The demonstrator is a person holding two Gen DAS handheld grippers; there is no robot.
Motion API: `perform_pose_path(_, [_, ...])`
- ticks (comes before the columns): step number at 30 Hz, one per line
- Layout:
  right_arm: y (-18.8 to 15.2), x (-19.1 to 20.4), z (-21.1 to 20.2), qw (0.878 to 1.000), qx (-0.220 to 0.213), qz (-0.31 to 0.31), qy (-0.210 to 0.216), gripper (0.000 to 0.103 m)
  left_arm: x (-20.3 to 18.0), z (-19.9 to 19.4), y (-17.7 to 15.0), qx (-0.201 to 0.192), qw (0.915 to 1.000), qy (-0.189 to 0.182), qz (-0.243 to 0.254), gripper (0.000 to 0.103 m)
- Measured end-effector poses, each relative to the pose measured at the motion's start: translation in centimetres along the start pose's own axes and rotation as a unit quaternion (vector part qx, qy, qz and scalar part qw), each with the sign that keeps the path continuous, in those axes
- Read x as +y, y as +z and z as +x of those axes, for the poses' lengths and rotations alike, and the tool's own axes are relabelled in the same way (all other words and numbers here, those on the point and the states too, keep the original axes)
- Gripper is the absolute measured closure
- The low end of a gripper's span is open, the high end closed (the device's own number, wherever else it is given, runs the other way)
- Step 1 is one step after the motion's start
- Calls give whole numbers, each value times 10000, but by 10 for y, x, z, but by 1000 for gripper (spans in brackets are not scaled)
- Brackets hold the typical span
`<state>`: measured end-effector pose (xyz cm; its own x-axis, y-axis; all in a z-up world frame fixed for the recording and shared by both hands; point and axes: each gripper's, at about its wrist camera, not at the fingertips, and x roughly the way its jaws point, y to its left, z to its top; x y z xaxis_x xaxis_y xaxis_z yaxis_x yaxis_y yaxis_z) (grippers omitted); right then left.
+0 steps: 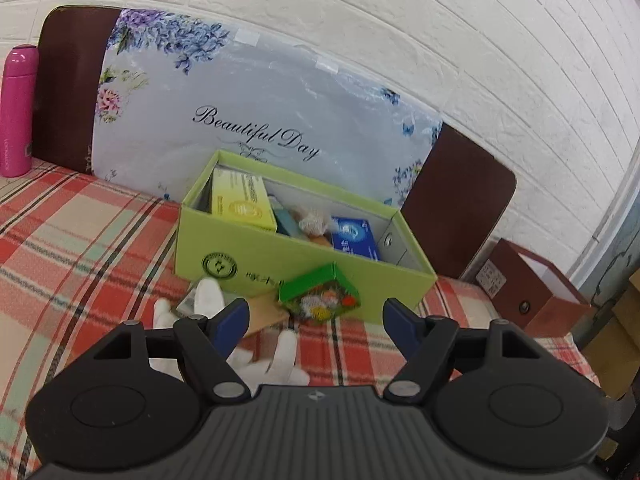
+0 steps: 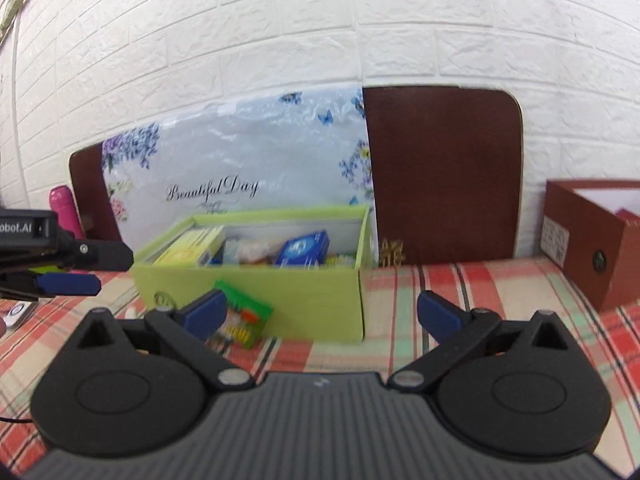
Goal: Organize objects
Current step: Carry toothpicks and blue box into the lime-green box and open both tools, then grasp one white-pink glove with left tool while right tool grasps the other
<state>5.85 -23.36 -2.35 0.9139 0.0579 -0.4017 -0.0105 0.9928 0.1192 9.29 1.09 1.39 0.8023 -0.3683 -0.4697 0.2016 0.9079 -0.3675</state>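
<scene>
A light green open box (image 1: 276,258) stands on the plaid cloth and holds a yellow carton (image 1: 242,200), a blue carton (image 1: 354,238) and other small items. A small green box with a colourful picture (image 1: 320,298) leans against its front wall, next to a white-gloved hand (image 1: 208,294) with a flat brown piece (image 1: 266,314). My left gripper (image 1: 316,316) is open and empty just before the small box. My right gripper (image 2: 320,314) is open and empty, facing the green box (image 2: 296,300). The left gripper shows at the right wrist view's left edge (image 2: 68,276).
A pink bottle (image 1: 16,112) stands at the far left. A floral "Beautiful Day" board (image 1: 256,120) and a brown panel (image 2: 444,176) lean on the white brick wall. A brown open box (image 2: 592,240) stands at the right. The plaid cloth (image 1: 80,240) covers the table.
</scene>
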Motion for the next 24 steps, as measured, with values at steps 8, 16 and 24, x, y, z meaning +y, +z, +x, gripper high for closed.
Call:
perform_pose_path(8, [-56,13,-17,9971,753,36,77,0,26,-16,-43,461,9981,359,-206,26])
perform_pose_path(16, [-78,13,-35,9955,938,99,83,0,44,-10,-44,504,9946,903,-125,26])
perform_pose_path(24, [-74,12,-39,9960,879,98,80,0,46,27,-40,725,9925,953,228,55])
